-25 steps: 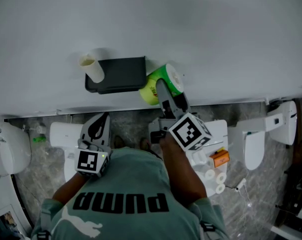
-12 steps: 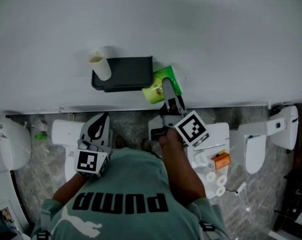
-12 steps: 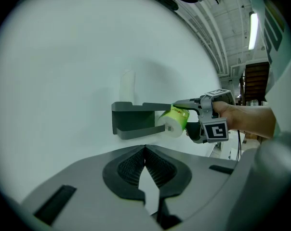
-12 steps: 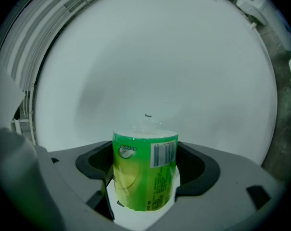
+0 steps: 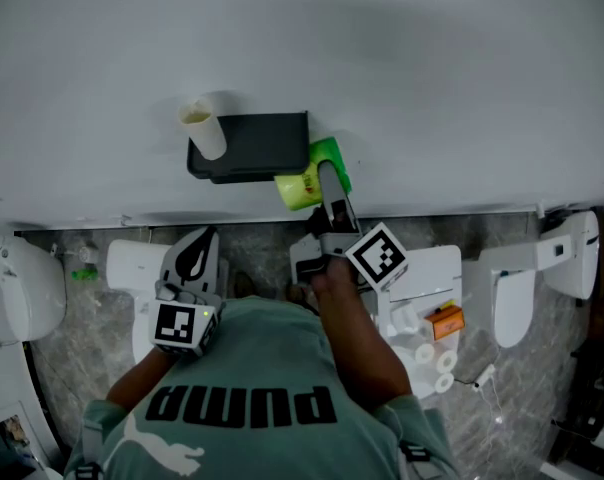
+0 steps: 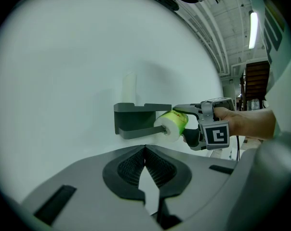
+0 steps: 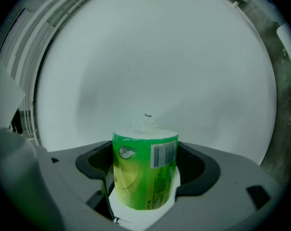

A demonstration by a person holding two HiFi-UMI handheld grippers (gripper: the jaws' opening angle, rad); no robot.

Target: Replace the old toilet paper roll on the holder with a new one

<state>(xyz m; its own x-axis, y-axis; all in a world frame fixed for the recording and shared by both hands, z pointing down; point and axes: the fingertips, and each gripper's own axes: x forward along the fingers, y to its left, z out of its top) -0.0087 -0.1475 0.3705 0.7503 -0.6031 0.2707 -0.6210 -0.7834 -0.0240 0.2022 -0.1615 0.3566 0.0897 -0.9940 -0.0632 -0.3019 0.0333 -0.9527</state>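
Jaws of right gripper (image 7: 144, 179) pinching green roll (image 7: 145, 170) at holder (image 5: 252, 146), left gripper (image 6: 145, 149) jaws together

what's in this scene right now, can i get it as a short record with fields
holder: dark holder on the white wall, its bar bare
old tube: old tube stands upright on the holder's top, at its left end
new roll: green-wrapped new roll at the bar's free end, core facing the bar
right gripper: right gripper shut on the new roll
left gripper: left gripper jaws together, empty, held low, apart from the holder
task stage: new roll not yet seated along the bar
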